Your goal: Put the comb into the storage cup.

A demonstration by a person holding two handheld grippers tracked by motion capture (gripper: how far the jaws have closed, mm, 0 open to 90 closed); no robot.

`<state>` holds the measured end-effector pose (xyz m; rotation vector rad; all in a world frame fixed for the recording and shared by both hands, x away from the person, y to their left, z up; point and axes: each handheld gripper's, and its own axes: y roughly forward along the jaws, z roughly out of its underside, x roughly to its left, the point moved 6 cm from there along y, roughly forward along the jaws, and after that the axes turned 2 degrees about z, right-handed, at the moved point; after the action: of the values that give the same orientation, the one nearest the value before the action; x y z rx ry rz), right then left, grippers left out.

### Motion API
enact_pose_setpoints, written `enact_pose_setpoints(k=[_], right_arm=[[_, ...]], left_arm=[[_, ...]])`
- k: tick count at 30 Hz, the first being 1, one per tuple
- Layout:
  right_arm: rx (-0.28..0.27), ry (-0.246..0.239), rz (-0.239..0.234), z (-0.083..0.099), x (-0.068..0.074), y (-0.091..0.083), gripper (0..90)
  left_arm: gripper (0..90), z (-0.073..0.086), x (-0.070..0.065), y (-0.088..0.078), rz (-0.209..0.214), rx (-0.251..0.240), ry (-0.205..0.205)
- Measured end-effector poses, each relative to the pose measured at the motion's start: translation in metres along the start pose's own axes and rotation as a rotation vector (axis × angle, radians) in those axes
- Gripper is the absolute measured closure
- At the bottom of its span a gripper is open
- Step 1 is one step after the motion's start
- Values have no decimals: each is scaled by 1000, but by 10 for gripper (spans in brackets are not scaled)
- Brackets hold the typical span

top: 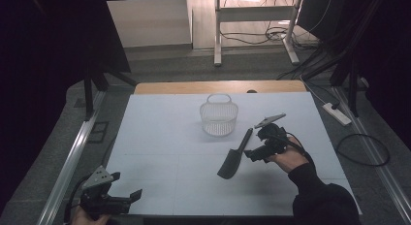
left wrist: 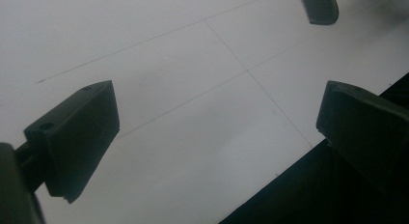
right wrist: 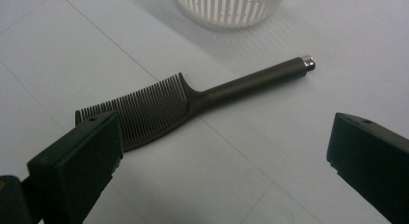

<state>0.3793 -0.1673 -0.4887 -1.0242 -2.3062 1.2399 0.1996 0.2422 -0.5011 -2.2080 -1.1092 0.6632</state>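
Observation:
A dark comb [top: 236,154] lies flat on the white table [top: 165,137], its toothed head toward me and its thin handle pointing at the white slotted basket [top: 218,117]. The basket stands upright with nothing visible inside. My right gripper [top: 250,154] hovers just right of the comb, open, jaws aimed at it. In the right gripper view the comb [right wrist: 159,108] lies ahead between the spread jaws of the right gripper [right wrist: 222,151], with the basket [right wrist: 231,7] beyond it. My left gripper [top: 127,185] is open at the table's near left corner, over bare table in the left gripper view [left wrist: 212,122]. The comb's head [left wrist: 318,7] shows far off there.
The table's front edge [left wrist: 289,166] runs just under the left gripper. A wooden strip [top: 218,87] borders the far side. On the floor are a power strip [top: 337,113] and cables at the right, a metal rail [top: 68,162] at the left, and a desk frame [top: 218,36] behind.

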Motion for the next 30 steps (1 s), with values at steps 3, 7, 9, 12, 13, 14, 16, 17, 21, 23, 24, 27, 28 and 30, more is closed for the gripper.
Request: enact_pose_setpoints(k=[3, 7, 9, 12, 13, 14, 16, 17, 21, 23, 24, 27, 28, 30], right_arm=[[7, 0, 0, -4, 1, 4, 0], [18, 4, -4, -7, 1, 9, 0], [23, 3, -5, -8, 0, 10, 0], [26, -1, -13, -11, 0, 13, 0], [29, -5, -15, -12, 0, 14, 0], [30, -11, -14, -13, -1, 15, 0], [36, -22, -12, -15, -1, 18, 0], [41, -33, -7, -16, -2, 19, 0], [44, -41, -2, -21, -2, 25, 0], [49, -38, -2, -22, -2, 28, 0], [55, -39, 0, -23, -2, 30, 0], [62, -37, 1, -25, -2, 33, 0], [63, -37, 3, -26, -2, 34, 0], [64, -38, 3, -28, -2, 37, 0]], left_arm=[[24, 0, 0, 0, 1, 0, -1], [23, 0, 0, 0, 1, -2, -3], [23, 0, 0, 0, 1, -2, -2], [23, 0, 0, 0, 1, 1, 0], [23, 0, 0, 0, 2, 1, 0], [23, 0, 0, 0, 2, 1, 0], [23, 0, 0, 0, 2, 1, 0], [23, 0, 0, 0, 2, 1, 0], [23, 0, 0, 0, 2, 2, 2], [24, 0, 0, 0, 2, 2, 1], [24, 0, 0, 0, 2, 2, 1], [23, 0, 0, 0, 3, 2, 1], [23, 0, 0, 0, 3, 1, 2], [23, 0, 0, 0, 4, 1, 1]])
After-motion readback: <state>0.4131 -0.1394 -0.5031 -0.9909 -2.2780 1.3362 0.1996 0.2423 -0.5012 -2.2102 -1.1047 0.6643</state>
